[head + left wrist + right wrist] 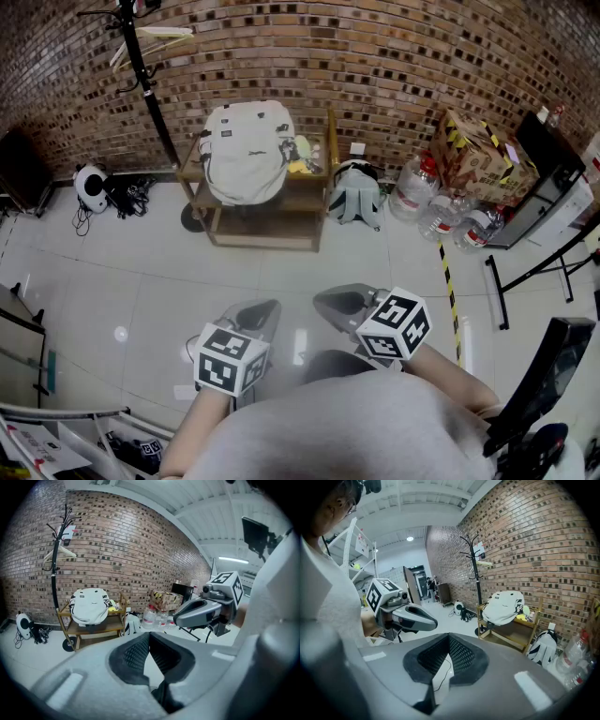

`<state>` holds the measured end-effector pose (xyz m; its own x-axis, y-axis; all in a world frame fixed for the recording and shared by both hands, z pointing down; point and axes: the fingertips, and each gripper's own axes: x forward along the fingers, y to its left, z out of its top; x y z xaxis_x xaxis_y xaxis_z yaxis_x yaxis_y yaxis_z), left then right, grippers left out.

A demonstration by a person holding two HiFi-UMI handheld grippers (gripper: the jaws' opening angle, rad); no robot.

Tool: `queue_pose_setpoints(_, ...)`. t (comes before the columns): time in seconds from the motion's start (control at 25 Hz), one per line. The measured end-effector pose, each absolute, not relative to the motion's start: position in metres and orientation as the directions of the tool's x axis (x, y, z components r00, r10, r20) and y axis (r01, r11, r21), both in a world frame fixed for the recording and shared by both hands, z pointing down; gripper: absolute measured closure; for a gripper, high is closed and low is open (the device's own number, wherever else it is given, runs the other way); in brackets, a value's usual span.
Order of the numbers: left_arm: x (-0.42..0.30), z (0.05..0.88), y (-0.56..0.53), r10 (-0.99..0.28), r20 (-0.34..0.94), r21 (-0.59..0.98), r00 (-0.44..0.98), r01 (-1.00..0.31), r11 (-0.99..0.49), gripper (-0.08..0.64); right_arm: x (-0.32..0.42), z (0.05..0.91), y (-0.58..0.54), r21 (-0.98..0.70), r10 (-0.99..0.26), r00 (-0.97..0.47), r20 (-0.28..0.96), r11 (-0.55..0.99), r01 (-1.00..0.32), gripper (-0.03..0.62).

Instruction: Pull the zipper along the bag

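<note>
A cream-white backpack [246, 150] lies on the top shelf of a low wooden cart [258, 230] against the brick wall. It also shows far off as the backpack [89, 605] and the backpack [502, 606] in the two gripper views. My left gripper [265, 309] and right gripper [330, 302] hang side by side close to my body, well short of the cart. Both are shut with nothing between the jaws. The left gripper view shows its own closed tips [149, 634] and the right gripper [201, 612]. From the right gripper view I see its closed tips [449, 637] and the left gripper [412, 618].
A black coat rack [141, 56] stands left of the cart. A small pale backpack [356, 195] leans on the floor to its right, then large water bottles [417, 192] and a cardboard box [473, 148]. A white device with cables [92, 187] sits far left. Grey tiled floor lies between me and the cart.
</note>
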<state>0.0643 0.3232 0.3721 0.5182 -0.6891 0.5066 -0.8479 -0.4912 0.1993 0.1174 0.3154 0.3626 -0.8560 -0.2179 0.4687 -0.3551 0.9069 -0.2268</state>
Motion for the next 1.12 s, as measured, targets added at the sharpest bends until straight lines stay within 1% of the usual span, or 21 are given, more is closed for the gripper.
queue_pose_setpoints(0.2, 0.062, 0.381, 0.303, -0.68, 0.514, 0.199, 0.523, -0.844, -0.498, 0.56, 0.111, 0.375, 0.291, -0.245, -0.202, -0.86, 0.469, 0.906, -0.346, 0.592)
queue_pose_setpoints(0.4, 0.049, 0.391, 0.259, -0.667, 0.537, 0.194, 0.517, -0.845, -0.499, 0.56, 0.094, 0.383, 0.24, -0.274, -0.179, -0.875, 0.45, 0.905, -0.326, 0.592)
queue_pose_setpoints(0.64, 0.023, 0.39, 0.158, -0.686, 0.557, 0.162, 0.468, -0.871, -0.464, 0.56, 0.072, 0.38, 0.134, -0.284, -0.174, -0.891, 0.419, 0.907, -0.311, 0.592)
queue_pose_setpoints(0.92, -0.005, 0.377, 0.028, -0.706, 0.563, 0.162, 0.43, -0.895, -0.416, 0.56, 0.05, 0.368, 0.001, -0.289, -0.157, -0.9, 0.408, 0.912, -0.29, 0.592)
queue_pose_setpoints(1.12, -0.026, 0.371, -0.027, -0.736, 0.549, 0.152, 0.396, -0.913, -0.379, 0.56, 0.034, 0.357, -0.054, -0.261, -0.152, -0.905, 0.399, 0.927, -0.27, 0.592)
